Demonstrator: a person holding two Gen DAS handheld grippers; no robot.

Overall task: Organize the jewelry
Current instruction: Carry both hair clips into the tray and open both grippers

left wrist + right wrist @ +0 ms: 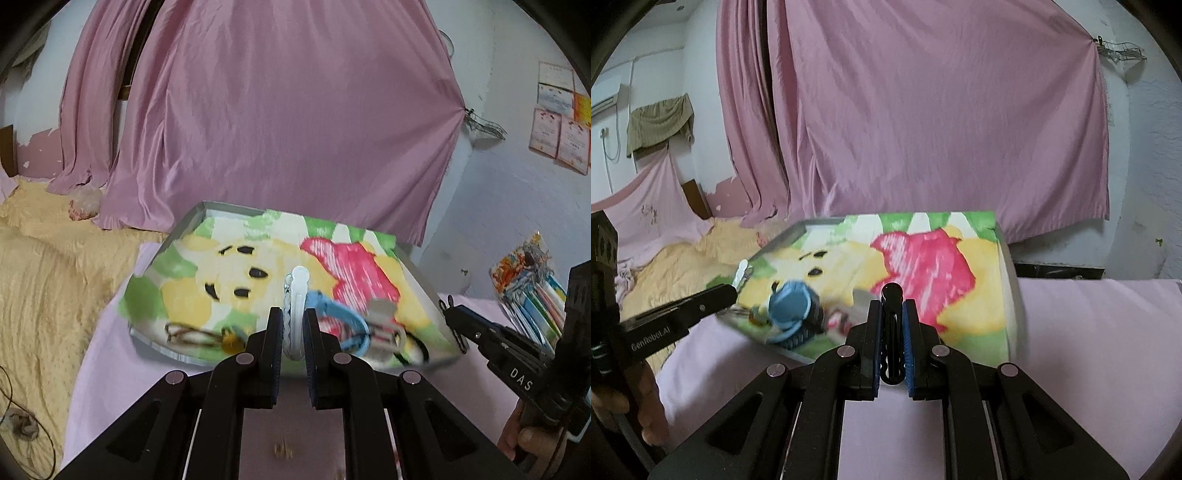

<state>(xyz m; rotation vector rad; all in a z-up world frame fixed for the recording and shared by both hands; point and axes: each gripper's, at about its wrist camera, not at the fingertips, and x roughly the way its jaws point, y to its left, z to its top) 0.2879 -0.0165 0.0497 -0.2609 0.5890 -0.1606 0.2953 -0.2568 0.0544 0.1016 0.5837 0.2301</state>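
Left wrist view: left gripper (293, 325) clamped on a white hair clip (296, 295), jaws narrow around its lower half, tip pointing up and away. Beyond, a tray (184, 225) lined with a bright cartoon cloth (207, 273), carrying a blue bracelet (343, 317), a brown band (188, 336) and a blurred silver piece (384, 321). Right gripper (456, 319) entering from the right, near the tray's edge.

Right wrist view: right gripper (893, 332) closed on a black hair clip (892, 306), held upright just in front of the tray. Tray resting on a pink-covered table (1089, 350).

Both clips judged light, stiff and smooth, liable to slip or twist; best gripped across the flat middle, as here.
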